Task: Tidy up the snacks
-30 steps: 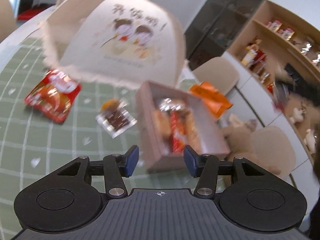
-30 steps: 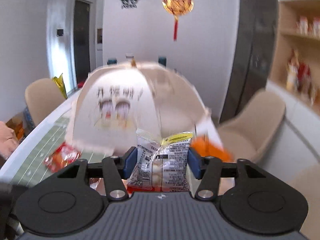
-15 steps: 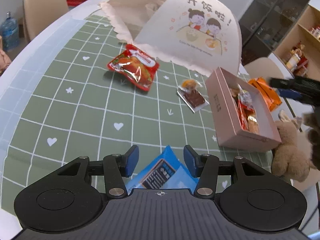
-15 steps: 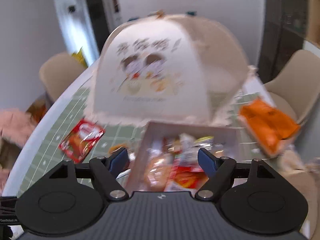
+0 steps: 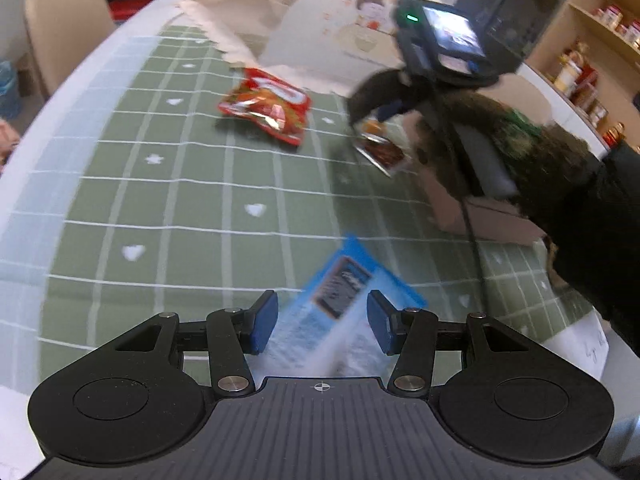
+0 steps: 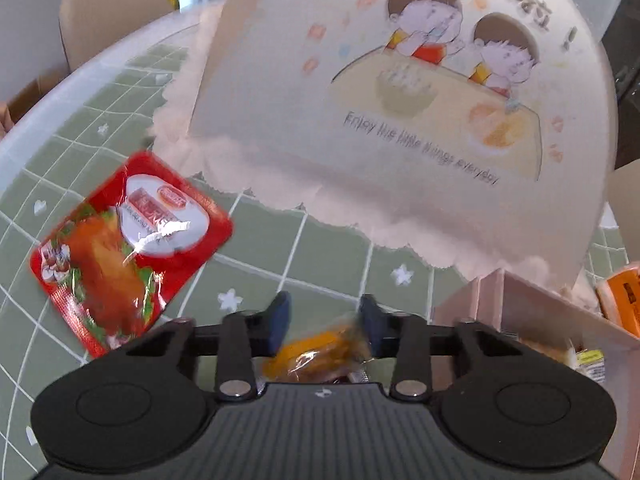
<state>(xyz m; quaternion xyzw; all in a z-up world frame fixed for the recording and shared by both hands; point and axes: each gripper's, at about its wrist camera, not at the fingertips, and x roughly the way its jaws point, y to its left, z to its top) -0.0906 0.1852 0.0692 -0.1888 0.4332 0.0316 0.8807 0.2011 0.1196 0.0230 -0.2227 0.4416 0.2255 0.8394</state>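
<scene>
Right gripper [image 6: 322, 322], its jaws just closing, clenches my orange-wrapped snack [image 6: 316, 352] beside the pink box [image 6: 476, 300], ready for boxing. Left gripper [image 5: 318, 322] straddles the blue packet [image 5: 344, 292], released.

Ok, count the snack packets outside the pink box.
4: red packet on the tablecloth; blue packet inside the left claw; small orange packet in the right claw; orange bag beside the box. More may be hidden.
</scene>
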